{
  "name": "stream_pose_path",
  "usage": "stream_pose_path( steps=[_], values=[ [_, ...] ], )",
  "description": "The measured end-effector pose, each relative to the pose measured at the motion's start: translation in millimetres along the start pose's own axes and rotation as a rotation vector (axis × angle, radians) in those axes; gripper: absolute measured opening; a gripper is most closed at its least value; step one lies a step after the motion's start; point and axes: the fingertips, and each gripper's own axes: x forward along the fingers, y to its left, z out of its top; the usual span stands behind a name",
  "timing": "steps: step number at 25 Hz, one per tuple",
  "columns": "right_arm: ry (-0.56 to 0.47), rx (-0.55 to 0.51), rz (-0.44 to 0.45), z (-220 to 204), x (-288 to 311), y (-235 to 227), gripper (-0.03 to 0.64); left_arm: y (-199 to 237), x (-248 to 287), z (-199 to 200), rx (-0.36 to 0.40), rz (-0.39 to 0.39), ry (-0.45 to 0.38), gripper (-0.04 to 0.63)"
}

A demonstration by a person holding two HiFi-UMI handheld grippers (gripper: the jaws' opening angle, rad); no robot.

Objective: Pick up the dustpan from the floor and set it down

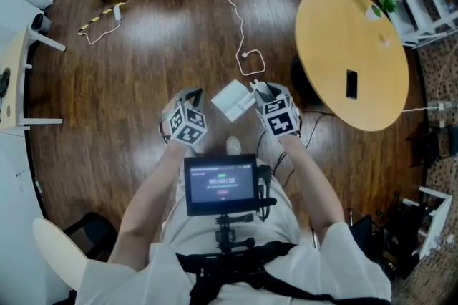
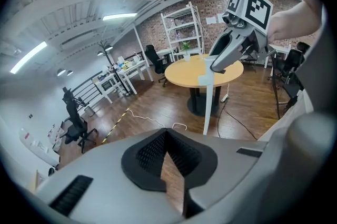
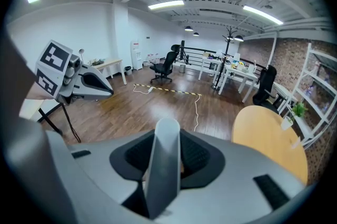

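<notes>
Dustpan (image 1: 230, 102) hangs above the floor (image 1: 143, 67), handle (image 3: 163, 165) clamped in the right gripper (image 1: 257, 89) at its three o'clock. At nine o'clock, the left gripper (image 1: 195, 93) is closed and empty.

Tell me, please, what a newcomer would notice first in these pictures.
First, the white dustpan, off the floor and held by its handle in the right gripper, in the middle of the head view. Next, the round yellow table at the right, on the dark wooden floor.
</notes>
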Motion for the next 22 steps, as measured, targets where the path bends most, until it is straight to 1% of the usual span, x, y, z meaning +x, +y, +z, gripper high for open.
stream_pose_path(
  steps=[11,22],
  values=[
    [-0.041,-0.001,-0.002,14.6,-16.2,-5.5,0.144,1.9,-3.9,6.6,0.001,0.015,-0.001,-0.006],
    [-0.081,-0.002,-0.013,28.3,-33.7,-8.2,0.144,-2.0,-7.9,13.6,0.006,0.014,-0.011,-0.006]
  ],
)
